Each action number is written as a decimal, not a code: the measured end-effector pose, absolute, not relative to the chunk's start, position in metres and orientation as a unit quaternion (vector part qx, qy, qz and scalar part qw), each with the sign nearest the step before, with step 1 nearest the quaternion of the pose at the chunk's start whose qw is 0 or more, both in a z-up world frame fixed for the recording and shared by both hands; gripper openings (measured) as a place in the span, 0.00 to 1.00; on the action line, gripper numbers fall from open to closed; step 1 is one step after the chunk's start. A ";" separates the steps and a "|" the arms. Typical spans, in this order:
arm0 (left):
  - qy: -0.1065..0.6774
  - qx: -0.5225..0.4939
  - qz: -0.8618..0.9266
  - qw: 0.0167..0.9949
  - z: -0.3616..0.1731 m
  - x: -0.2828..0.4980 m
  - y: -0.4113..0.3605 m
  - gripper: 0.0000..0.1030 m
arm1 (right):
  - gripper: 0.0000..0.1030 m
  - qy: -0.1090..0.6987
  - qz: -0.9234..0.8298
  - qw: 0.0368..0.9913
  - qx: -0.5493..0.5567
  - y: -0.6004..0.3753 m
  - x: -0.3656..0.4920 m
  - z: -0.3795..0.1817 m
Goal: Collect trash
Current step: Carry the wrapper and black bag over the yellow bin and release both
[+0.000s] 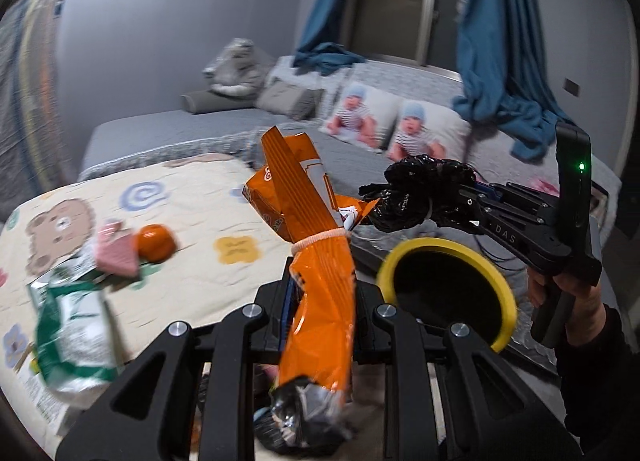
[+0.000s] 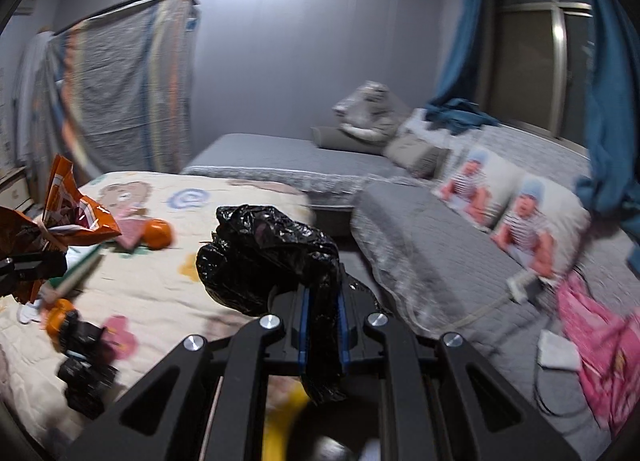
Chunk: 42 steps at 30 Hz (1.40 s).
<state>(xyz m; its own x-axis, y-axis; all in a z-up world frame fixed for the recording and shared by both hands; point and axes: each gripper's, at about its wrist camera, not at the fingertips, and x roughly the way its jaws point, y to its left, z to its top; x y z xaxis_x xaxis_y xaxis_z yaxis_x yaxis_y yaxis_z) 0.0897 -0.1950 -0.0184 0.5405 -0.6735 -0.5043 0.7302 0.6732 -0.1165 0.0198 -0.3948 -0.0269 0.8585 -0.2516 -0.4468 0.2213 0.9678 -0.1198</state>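
Observation:
My left gripper (image 1: 322, 285) is shut on a crumpled orange snack bag (image 1: 316, 237) bound with a rubber band; the bag sticks up past the fingers. My right gripper (image 2: 322, 301) is shut on a scrunched black plastic bag (image 2: 268, 257). In the left wrist view the right gripper (image 1: 452, 201) holds the black plastic bag (image 1: 416, 193) above a yellow-rimmed bin (image 1: 400, 257) with a dark inside. On the cartoon blanket (image 1: 192, 221) lie a green-and-white snack bag (image 1: 72, 321), a pink wrapper (image 1: 116, 253) and an orange fruit (image 1: 156, 247).
A person's hand (image 1: 568, 285) grips the right tool's handle. An orange-and-black toy truck (image 2: 76, 337) sits on the blanket near the front. Grey beds, two printed pillows (image 2: 504, 205), pink cloth (image 2: 600, 337) and blue curtains (image 1: 496, 41) fill the room behind.

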 end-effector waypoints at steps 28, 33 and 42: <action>0.293 0.106 -0.500 0.808 -0.056 0.072 -0.348 0.19 | 0.10 0.318 -0.273 0.908 -0.013 -0.475 -0.053 -0.112; 0.311 0.106 -0.499 0.802 -0.065 0.074 -0.362 0.19 | 0.10 0.327 -0.271 0.905 0.000 -0.479 -0.051 -0.119; 0.332 0.107 -0.490 0.799 -0.080 0.081 -0.376 0.20 | 0.10 0.343 -0.288 0.894 0.020 -0.491 -0.048 -0.127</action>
<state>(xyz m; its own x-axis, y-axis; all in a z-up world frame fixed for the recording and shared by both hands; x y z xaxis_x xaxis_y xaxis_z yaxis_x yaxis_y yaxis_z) 0.0808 -0.3757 -0.0795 0.2989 -0.7121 -0.6352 0.8542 0.4964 -0.1545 -0.0481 -0.4914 -0.1266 0.5995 -0.5005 -0.6246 0.5279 0.8338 -0.1614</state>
